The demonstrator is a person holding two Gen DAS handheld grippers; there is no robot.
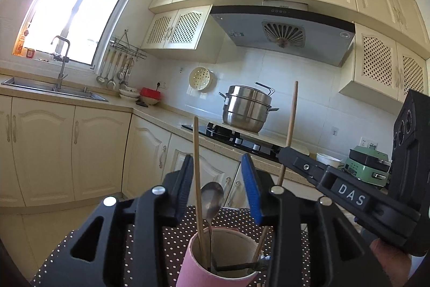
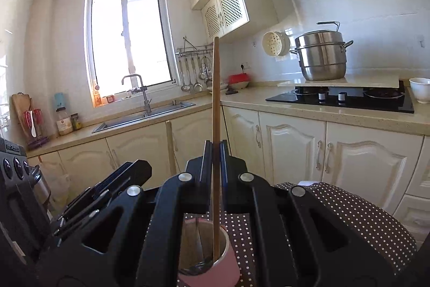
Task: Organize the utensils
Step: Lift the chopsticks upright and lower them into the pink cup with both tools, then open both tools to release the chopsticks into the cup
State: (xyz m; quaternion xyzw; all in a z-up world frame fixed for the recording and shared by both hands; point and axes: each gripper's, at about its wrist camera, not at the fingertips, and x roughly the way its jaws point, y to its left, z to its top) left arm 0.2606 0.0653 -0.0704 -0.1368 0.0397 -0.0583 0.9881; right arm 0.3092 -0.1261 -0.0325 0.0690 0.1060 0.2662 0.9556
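A pink cup (image 1: 215,260) stands on a dark polka-dot cloth (image 1: 172,238). In it stand a wooden chopstick (image 1: 198,179) and a metal spoon (image 1: 211,201). My left gripper (image 1: 217,187) is open above the cup, its jaws either side of the chopstick and spoon. My right gripper (image 2: 215,166) is shut on a second wooden chopstick (image 2: 215,104), held upright with its lower end inside the pink cup (image 2: 209,268). That chopstick (image 1: 290,125) and the right gripper (image 1: 285,155) show at the right of the left wrist view.
Behind run cream kitchen cabinets (image 2: 295,147), a sink (image 2: 145,117) with a tap under the window, a black hob (image 2: 344,98) with a steel pot (image 2: 322,55), a white bowl (image 2: 420,89) and a green appliance (image 1: 368,166).
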